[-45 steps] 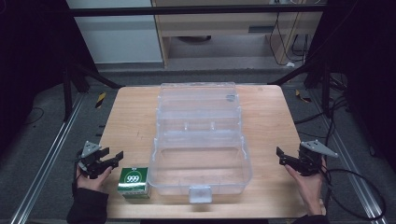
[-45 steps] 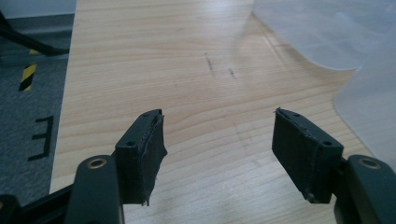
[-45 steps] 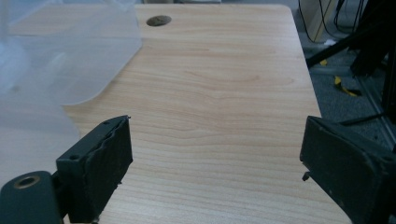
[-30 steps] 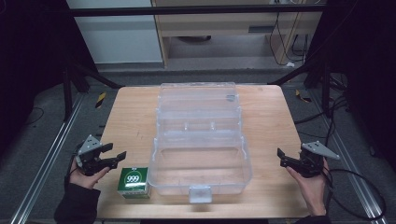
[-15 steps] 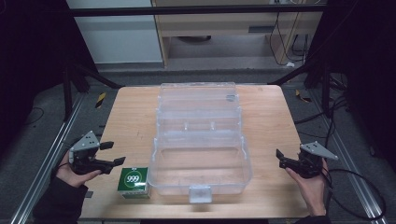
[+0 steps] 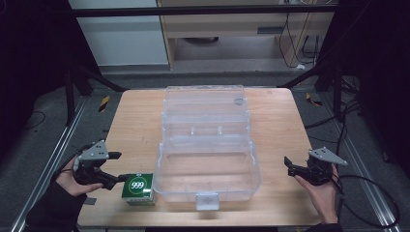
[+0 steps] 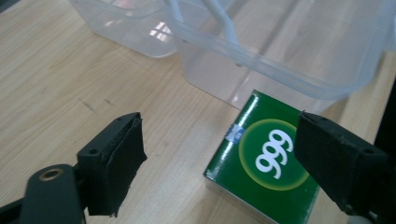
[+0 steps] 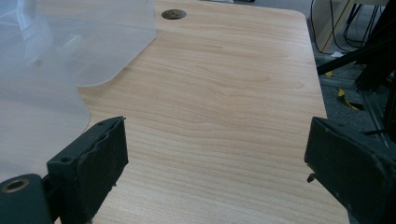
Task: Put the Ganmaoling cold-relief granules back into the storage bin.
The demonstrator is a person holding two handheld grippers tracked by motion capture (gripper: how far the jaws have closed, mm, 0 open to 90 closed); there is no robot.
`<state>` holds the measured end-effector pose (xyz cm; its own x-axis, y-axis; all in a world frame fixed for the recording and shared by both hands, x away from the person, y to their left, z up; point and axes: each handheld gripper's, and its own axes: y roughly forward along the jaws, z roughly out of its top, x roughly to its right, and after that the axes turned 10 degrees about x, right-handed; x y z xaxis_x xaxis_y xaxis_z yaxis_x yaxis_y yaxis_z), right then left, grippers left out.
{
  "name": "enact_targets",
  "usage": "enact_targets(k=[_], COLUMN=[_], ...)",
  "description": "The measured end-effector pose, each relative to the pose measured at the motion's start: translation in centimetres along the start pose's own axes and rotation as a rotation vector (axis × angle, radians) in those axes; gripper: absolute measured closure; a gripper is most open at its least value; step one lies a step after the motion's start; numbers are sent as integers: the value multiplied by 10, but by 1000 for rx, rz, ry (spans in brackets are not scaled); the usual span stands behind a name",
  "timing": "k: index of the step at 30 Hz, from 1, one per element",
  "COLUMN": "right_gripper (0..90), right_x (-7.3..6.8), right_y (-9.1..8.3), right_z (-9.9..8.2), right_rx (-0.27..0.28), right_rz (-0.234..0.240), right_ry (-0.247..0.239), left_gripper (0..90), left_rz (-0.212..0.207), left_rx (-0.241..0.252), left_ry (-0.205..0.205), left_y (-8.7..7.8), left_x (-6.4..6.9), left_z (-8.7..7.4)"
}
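High view: we log a green box marked "999" at the table's near left edge, beside a clear bin.

Left gripper view: spread wide, straddling the box.

Right gripper view: spread, empty.

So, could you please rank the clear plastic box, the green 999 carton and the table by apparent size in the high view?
1. Table, largest.
2. Clear plastic box, open, covering much of the tabletop.
3. Green 999 carton, far the smallest.
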<state>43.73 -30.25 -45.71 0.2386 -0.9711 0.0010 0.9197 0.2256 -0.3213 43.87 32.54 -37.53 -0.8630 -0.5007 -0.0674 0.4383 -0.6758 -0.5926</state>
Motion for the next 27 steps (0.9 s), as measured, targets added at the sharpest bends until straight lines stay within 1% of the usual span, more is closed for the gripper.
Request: enact_targets(k=[1,4,5,6,8,9,11,13,15,19,20,24,26,27], right_gripper=[60,58,57,53,51,51,48,45,43,40,39,36,34,33], right_x=[0,-1,-1,-1,-2,-2,-2,-2,-2,-2,-3,-4,-4,-4], right_y=[0,1,1,1,2,2,2,2,2,2,2,4,4,4], right_z=[0,-1,-1,-2,-3,-3,-3,-3,-3,-4,-4,-6,-6,-6], right_rx=[-7,-11,-15,-21,-25,-25,-28,-30,-34,-39,-45,-62,-64,-65], right_rz=[3,6,7,11,11,11,15,16,19,20,24,36,38,39], right_ry=[-7,-11,-12,-24,-32,-32,-35,-36,-37,-42,-37,-58,-59,-57], left_gripper=[133,130,126,119,107,106,101,94,84,72,72,51,49,49], left_rz=[-14,-30,-38,-57,-71,-71,-91,-93,-105,-114,-122,-139,-148,-156], left_rx=[-11,-23,-30,-41,-58,-58,-84,-91,-111,-126,-130,-169,-171,-179], left_ry=[18,32,44,67,89,89,116,120,138,151,156,187,190,201], left_y=[1,2,2,3,4,4,7,8,11,14,16,23,24,27], left_x=[2,5,6,9,11,11,14,15,17,19,20,24,24,25], left_z=[0,1,1,1,1,1,1,1,1,2,2,1,1,0])
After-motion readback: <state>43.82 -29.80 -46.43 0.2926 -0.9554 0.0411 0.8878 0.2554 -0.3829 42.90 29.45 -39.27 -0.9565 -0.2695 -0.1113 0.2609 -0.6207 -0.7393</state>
